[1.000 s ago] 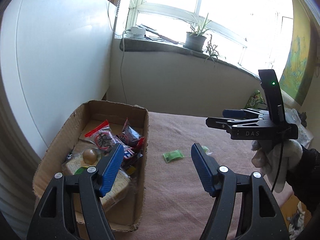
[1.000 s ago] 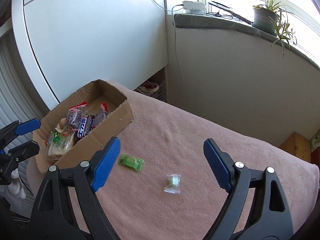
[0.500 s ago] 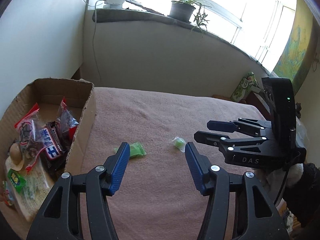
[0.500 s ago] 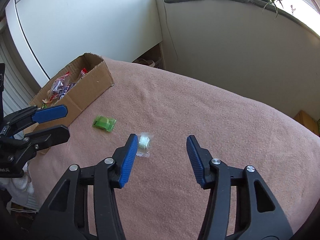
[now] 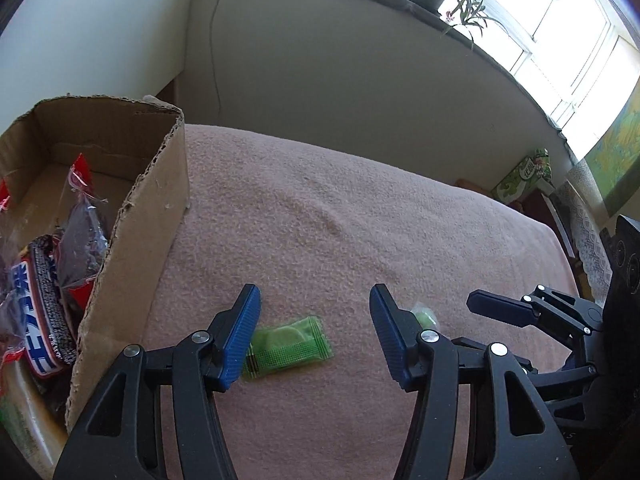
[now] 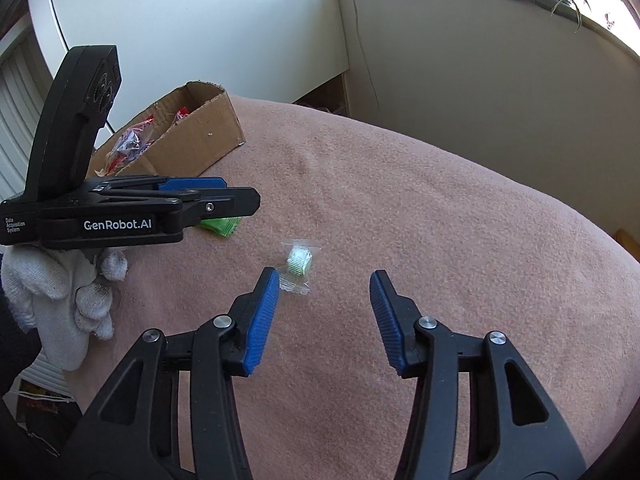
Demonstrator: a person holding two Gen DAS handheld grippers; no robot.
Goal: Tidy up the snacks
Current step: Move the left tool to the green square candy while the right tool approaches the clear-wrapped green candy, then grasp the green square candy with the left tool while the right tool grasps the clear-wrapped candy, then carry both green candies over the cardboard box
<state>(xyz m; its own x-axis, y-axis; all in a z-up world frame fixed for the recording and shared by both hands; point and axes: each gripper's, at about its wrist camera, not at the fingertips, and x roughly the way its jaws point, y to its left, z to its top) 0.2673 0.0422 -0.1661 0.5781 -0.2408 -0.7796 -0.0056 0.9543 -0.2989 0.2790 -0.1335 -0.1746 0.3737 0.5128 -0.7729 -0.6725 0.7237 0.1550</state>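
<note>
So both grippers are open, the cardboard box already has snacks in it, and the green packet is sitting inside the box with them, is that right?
Not quite. The green packet is not in the cardboard box; it lies on the pink blanket beside the box, between the open fingers of the left gripper, as the left wrist view shows. The rest holds: the right gripper is open too, and the box already holds snacks.

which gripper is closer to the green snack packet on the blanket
Left. The left gripper is open right over the green snack packet, with one finger at the packet's edge. The right gripper is open farther off, by the small clear-wrapped candy instead.
</note>
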